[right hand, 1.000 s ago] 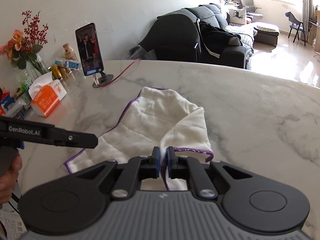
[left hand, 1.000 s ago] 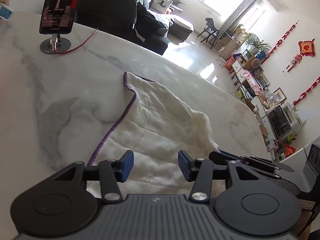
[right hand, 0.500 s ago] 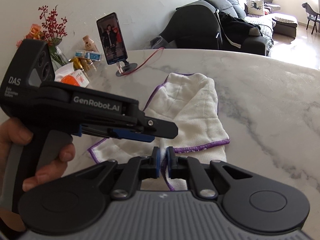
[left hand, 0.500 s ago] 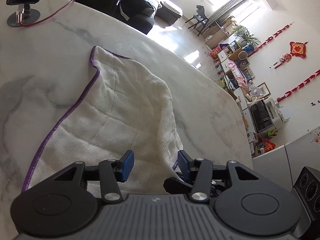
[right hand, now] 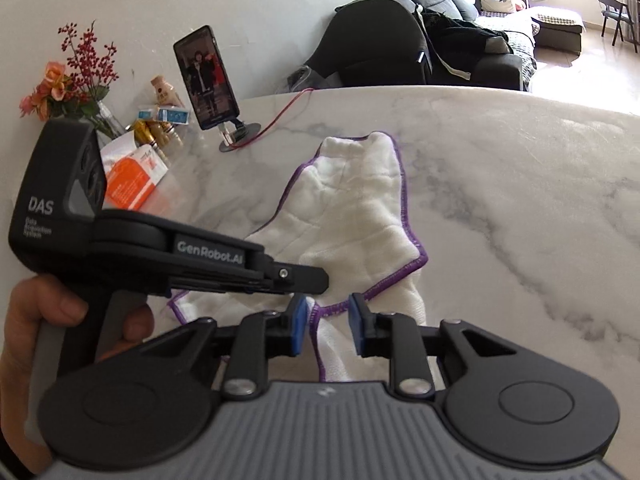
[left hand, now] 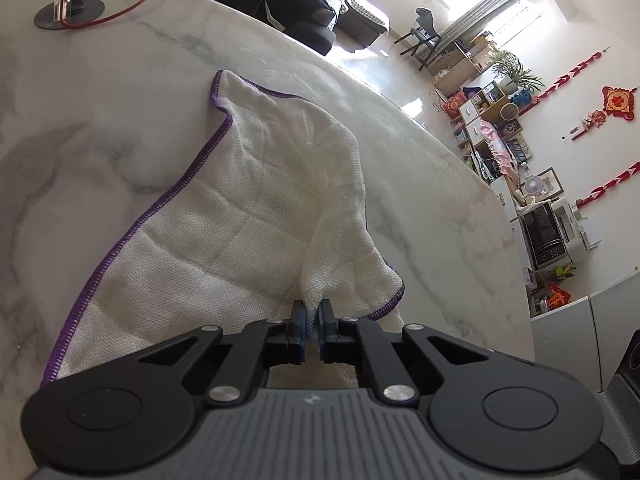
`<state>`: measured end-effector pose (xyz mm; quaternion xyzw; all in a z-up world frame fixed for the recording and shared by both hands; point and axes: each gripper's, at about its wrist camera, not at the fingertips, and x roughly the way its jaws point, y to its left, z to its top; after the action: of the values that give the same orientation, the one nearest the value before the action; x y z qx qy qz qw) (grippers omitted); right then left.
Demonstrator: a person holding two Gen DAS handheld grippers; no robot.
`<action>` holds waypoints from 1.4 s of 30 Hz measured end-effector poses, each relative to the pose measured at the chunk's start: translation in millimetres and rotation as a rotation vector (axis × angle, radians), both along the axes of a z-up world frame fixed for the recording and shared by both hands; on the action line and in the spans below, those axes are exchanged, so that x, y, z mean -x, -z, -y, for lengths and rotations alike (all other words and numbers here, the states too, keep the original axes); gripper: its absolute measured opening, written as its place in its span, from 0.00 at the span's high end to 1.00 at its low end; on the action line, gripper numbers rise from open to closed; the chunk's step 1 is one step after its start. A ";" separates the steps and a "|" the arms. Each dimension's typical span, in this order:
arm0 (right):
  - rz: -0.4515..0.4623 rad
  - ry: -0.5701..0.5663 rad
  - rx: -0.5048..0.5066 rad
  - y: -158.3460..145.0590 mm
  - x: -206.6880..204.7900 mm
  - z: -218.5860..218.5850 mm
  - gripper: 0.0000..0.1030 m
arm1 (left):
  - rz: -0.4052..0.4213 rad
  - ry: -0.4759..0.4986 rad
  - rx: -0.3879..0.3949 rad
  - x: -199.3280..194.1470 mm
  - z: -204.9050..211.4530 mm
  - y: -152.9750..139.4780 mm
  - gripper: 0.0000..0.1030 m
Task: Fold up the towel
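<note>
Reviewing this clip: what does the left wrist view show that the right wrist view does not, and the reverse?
Left wrist only: the left gripper pinched shut on a raised fold of the white purple-edged towel, plus red wall ornaments.

Right wrist only: the right gripper open over the towel's purple hem, the person's hand holding the left gripper's handle, a flower vase and an orange tissue pack.

Both: the towel, marble table, phone on a stand.

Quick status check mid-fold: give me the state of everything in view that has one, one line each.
towel: partly folded, rumpled, lying on the marble table
left gripper: shut on the towel
right gripper: open, towel edge between its fingers, not pinched
phone: upright on its stand, screen lit, red cable attached
</note>
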<state>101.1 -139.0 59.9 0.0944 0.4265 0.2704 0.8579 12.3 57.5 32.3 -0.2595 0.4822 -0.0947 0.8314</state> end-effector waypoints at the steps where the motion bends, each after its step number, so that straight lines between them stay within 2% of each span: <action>1: -0.004 0.005 -0.003 0.5 -0.5 0.5 0.74 | -0.003 -0.001 0.000 0.3 -1.2 1.1 0.95; 7: -0.041 0.078 -0.020 5.0 -14.9 13.9 0.74 | -0.003 -0.003 0.006 1.4 -6.6 1.1 0.95; 15: -0.086 0.089 -0.032 14.9 -30.3 9.4 0.73 | 0.006 0.008 -0.006 2.2 -4.6 0.7 0.95; 18: -0.088 0.090 -0.037 16.3 -33.8 6.2 0.84 | 0.007 0.020 -0.012 2.2 -2.4 0.8 0.94; 19: -0.079 0.090 -0.031 14.4 -33.4 5.7 0.92 | 0.010 0.027 -0.017 2.2 -1.9 0.4 0.92; 22: -0.049 0.089 -0.014 8.9 -32.4 4.1 0.93 | 0.021 0.053 -0.036 2.0 0.9 -3.6 0.83; 25: -0.009 0.093 0.011 -1.5 -29.1 5.7 0.93 | 0.045 0.049 -0.073 4.4 3.7 -11.0 0.61; 26: 0.003 0.097 0.017 -4.8 -28.9 6.6 0.93 | 0.056 0.046 -0.090 6.2 4.3 -13.9 0.57; 28: 0.025 0.107 0.036 -10.4 -29.6 9.6 0.93 | 0.077 0.042 -0.123 10.3 5.2 -19.3 0.56; 30: 0.041 0.123 0.063 -14.1 -32.2 13.1 0.93 | 0.087 0.047 -0.123 13.0 4.0 -22.7 0.55; 33: 0.066 0.147 0.103 -19.7 -36.0 18.5 0.93 | 0.073 0.052 -0.112 16.6 0.3 -21.0 0.55; 42: 0.113 0.211 0.249 -25.1 -56.0 32.8 0.93 | 0.059 0.071 -0.144 23.8 0.5 -13.9 0.55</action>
<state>157.1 -171.9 85.1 0.0162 0.3955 0.1288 0.9093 -11.5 57.0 46.3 -0.1791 0.4720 -0.0967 0.8578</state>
